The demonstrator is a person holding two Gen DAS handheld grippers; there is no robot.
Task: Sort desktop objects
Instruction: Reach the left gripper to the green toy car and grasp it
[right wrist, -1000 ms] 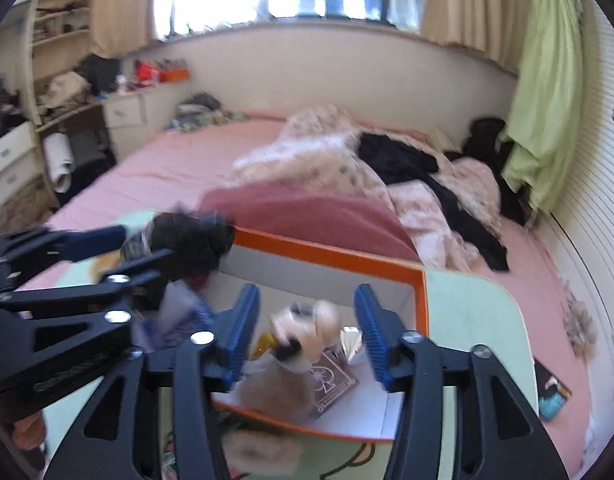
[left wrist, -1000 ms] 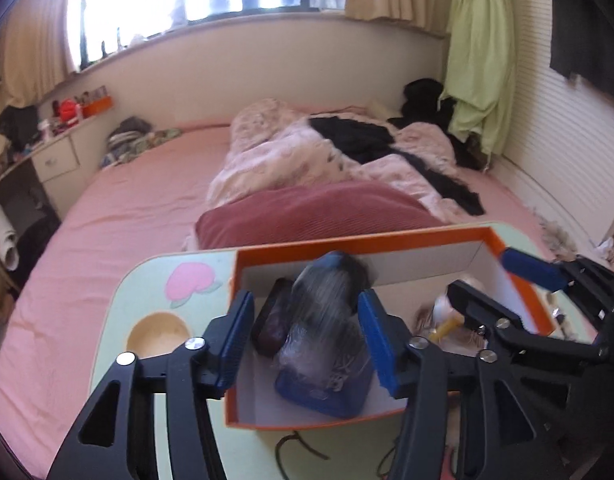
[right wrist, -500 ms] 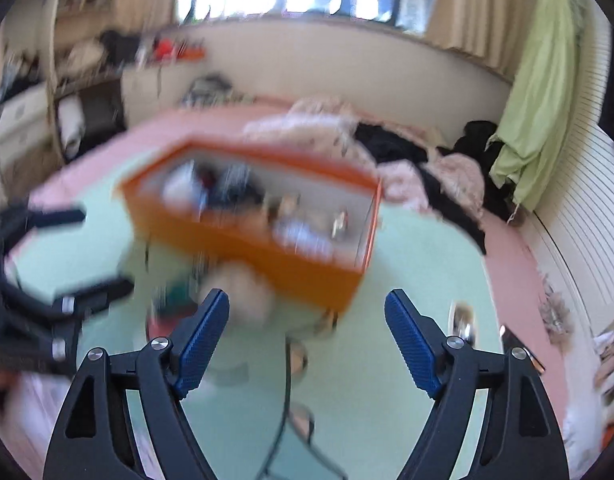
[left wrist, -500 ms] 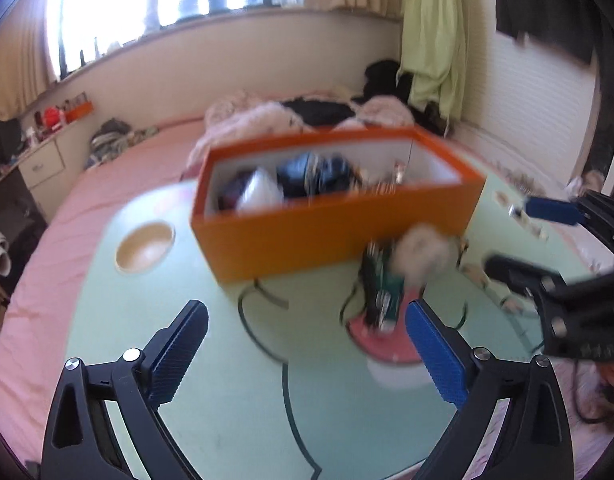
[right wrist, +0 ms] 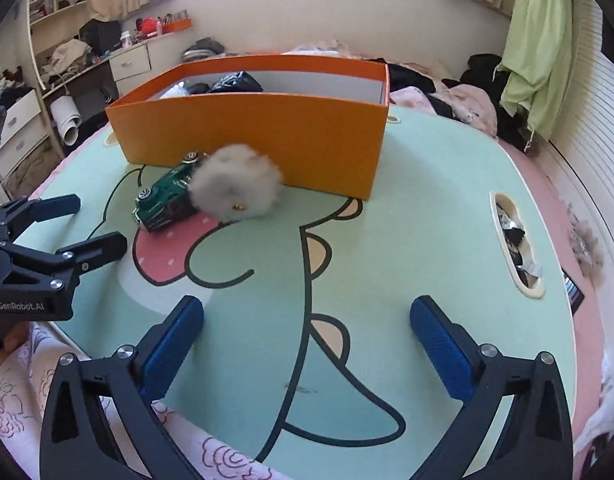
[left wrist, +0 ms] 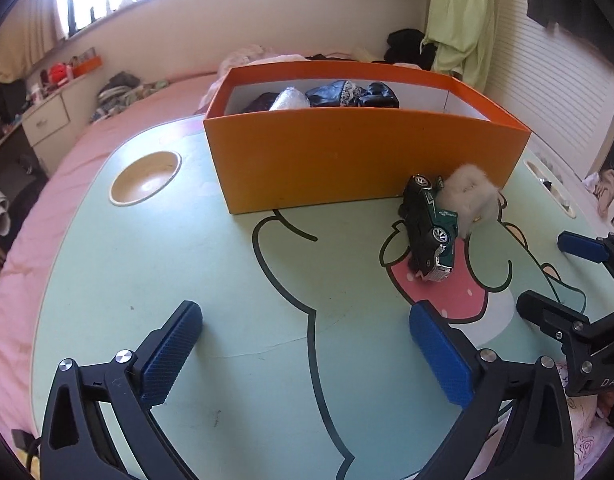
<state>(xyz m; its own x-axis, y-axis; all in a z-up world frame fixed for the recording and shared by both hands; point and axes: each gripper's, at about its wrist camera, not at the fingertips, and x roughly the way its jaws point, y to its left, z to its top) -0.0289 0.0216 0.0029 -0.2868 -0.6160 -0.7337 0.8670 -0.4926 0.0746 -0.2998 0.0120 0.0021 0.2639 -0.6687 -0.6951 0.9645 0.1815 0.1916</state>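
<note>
Two tongs: both hover low over the near part of the tabletop (left wrist: 211,264), on the near side of the orange box (left wrist: 359,160), with nothing between their blue pads.
Left tongs (left wrist: 307,354): jaws opening, already spread wide, over bare green surface in front of the orange box's left half.
Right tongs (right wrist: 307,344): jaws opening, also spread wide, over the cartoon print in front of the orange box's right half.
Orange box: stands upright toward the far side of the tabletop, top open, white inside; a few dark things and one pale wrapped thing show over its rim at the left end, too tangled to name.
Toy car (left wrist: 429,228): dark green, tipped on its side so two wheels face up, just in front of the orange box's near wall, lying on the pink patch of the print.
Fluffy ball (right wrist: 235,186): pale grey-white fur, touching the toy car on its right and sitting close against the orange box's near wall.
Round recess (left wrist: 145,178): tan, set in the tabletop left of the orange box.
Oval slot (right wrist: 515,240): right of the orange box near the tabletop edge, with dark and shiny scraps in it.
Bed (left wrist: 59,176): pink sheet under and behind the tabletop, rumpled bedding beyond the orange box.
</note>
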